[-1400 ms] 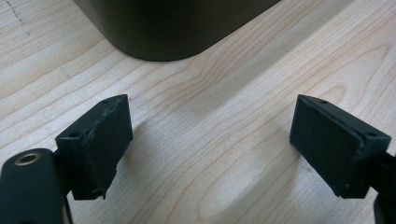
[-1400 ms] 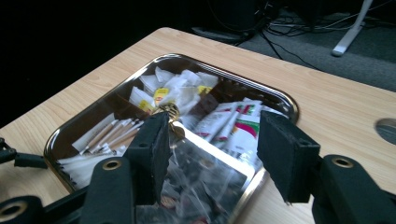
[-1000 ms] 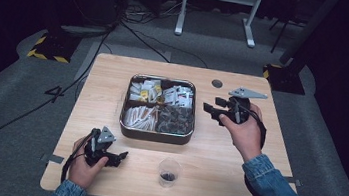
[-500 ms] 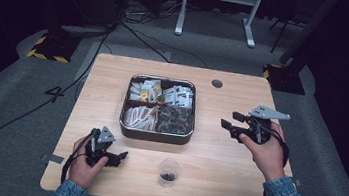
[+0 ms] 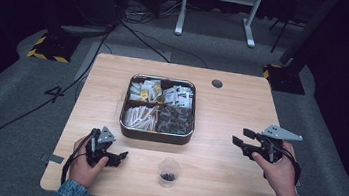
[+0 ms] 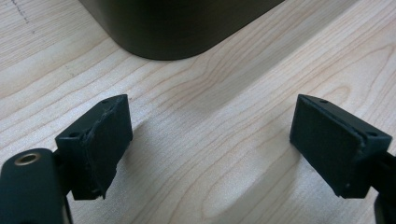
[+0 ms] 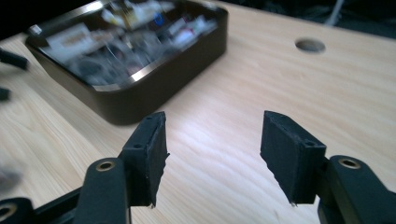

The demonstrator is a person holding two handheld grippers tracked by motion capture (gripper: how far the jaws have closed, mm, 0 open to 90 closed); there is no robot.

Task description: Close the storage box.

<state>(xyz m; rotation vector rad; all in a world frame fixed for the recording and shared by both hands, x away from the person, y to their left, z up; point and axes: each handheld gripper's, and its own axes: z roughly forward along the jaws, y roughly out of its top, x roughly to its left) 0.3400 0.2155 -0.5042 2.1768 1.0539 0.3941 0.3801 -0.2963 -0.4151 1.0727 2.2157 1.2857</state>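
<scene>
High view: the left gripper point(image 5: 116, 156) is rested on the table point(image 5: 241, 111) with fingers spread and bare, the tin point(image 5: 156, 135) just beyond them and the cup point(image 5: 169, 172) beside them. The right gripper point(image 5: 241, 142) is held with fingers apart, nothing between; the tin's contents appear blurred ahead.

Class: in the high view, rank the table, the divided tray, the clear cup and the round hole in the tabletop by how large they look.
1. table
2. divided tray
3. clear cup
4. round hole, which lies farther from the camera, so its place is less sure.
</scene>
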